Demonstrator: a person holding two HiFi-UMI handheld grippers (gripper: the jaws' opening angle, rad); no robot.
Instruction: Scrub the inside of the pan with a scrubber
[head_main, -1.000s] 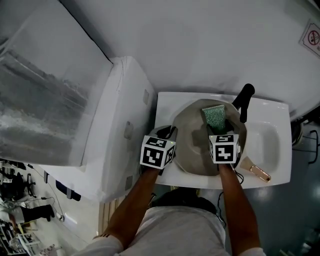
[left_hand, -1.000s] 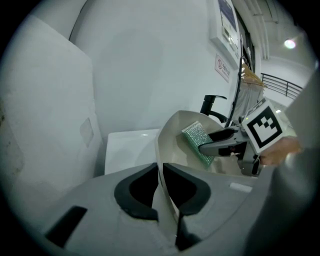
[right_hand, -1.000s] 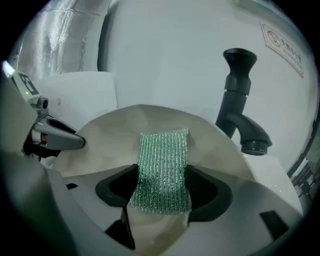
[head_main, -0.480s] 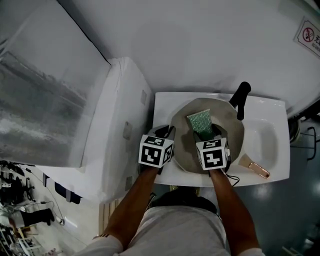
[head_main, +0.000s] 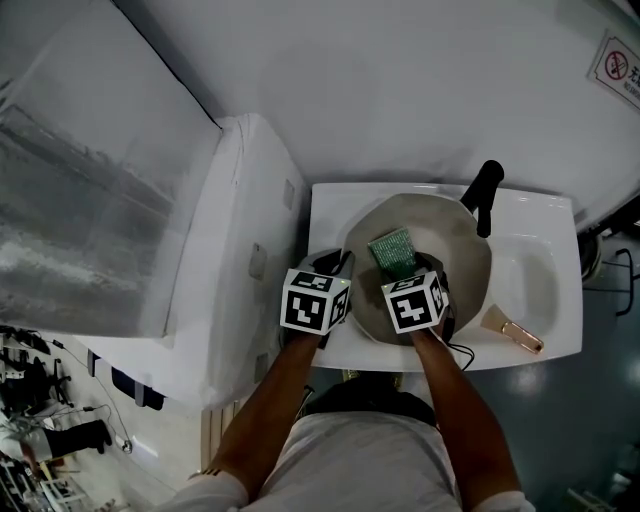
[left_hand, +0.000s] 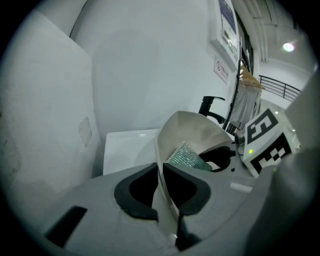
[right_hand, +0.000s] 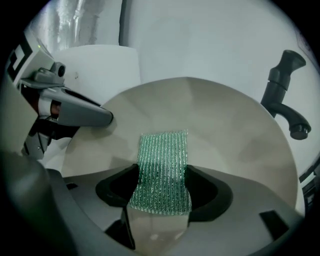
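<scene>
Pan (head_main: 445, 225), pale beige inside, lying in white sink (head_main: 545, 215). Head view alone shows wall sign (head_main: 622, 70) with a red prohibition ring, lettering too small to read, and copper-handled tool (head_main: 515, 337) on the sink ledge. Left gripper view alone shows left gripper (left_hand: 161, 187) nearly closed, pinching the pan's rim. Right gripper view shows right gripper (right_hand: 162, 192) clamped on scrubber (right_hand: 162, 167): green, ribbed, glittery mesh, lying against the pan's inside. Black tap (right_hand: 286, 95) behind.

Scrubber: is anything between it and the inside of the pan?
Nothing visible. The scrubber, held by the right gripper, lies against the bare inner surface of the pan; the left gripper only clamps the rim.
</scene>
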